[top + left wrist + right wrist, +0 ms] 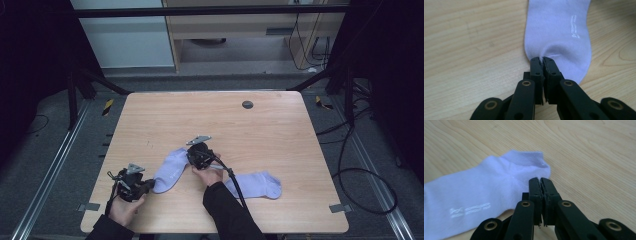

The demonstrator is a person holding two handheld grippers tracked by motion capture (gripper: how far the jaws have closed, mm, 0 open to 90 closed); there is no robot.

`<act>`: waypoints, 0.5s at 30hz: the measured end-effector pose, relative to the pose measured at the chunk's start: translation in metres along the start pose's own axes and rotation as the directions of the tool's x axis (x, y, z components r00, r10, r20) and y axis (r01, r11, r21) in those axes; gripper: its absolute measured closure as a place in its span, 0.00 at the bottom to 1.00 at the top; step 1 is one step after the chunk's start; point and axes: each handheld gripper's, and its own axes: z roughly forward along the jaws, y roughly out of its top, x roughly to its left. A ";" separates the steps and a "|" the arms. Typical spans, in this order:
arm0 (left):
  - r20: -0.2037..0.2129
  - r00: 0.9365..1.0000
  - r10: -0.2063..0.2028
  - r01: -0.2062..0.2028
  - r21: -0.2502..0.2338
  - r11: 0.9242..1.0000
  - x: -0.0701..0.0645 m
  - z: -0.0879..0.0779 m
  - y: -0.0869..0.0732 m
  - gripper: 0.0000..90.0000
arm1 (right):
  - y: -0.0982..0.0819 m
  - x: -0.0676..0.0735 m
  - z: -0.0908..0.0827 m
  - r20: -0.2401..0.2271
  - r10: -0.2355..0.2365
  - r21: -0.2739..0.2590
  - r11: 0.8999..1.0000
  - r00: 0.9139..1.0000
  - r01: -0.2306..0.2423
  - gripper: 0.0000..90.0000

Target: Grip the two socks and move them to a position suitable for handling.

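Observation:
A lavender sock (170, 170) lies flat on the wooden table (225, 120), between my two grippers. My left gripper (150, 185) is at its toe end. In the left gripper view the jaws (541, 59) are shut on the sock's (556, 30) toe, and the fabric puckers at the tips. My right gripper (191, 155) is at the sock's other end. Seen from the right gripper view, my right gripper (540, 180) is shut at the edge of the cuff of the sock (486, 185), which bears small white lettering.
A second lavender sock (257, 184) lies flat to the right, near the table's front edge, partly behind the right forearm and the gripper's black cable (232, 180). A dark round disc (247, 104) sits at the far side of the table.

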 end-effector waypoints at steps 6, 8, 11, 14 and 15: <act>-0.078 0.997 0.019 -0.021 -0.031 0.999 0.014 -0.003 0.014 0.96 | -0.008 0.012 -0.027 -0.007 -0.014 -0.062 0.998 1.000 0.013 0.98; -0.097 0.995 0.023 -0.026 -0.024 0.999 0.019 0.000 0.018 0.96 | -0.014 0.017 -0.034 -0.005 -0.007 -0.064 0.998 1.000 0.006 0.98; -0.108 0.993 0.037 -0.038 -0.009 0.999 0.022 0.004 0.019 0.95 | -0.025 0.025 -0.039 -0.012 0.012 -0.053 0.999 1.000 -0.012 0.97; -0.118 0.992 0.055 -0.056 -0.002 0.998 0.021 0.008 0.021 0.95 | -0.035 0.029 -0.040 -0.014 0.032 -0.036 0.999 0.999 -0.033 0.96; -0.123 0.990 0.063 -0.064 -0.002 0.998 0.021 0.010 0.021 0.94 | -0.038 0.030 -0.040 -0.009 0.027 -0.026 0.999 1.000 -0.027 0.95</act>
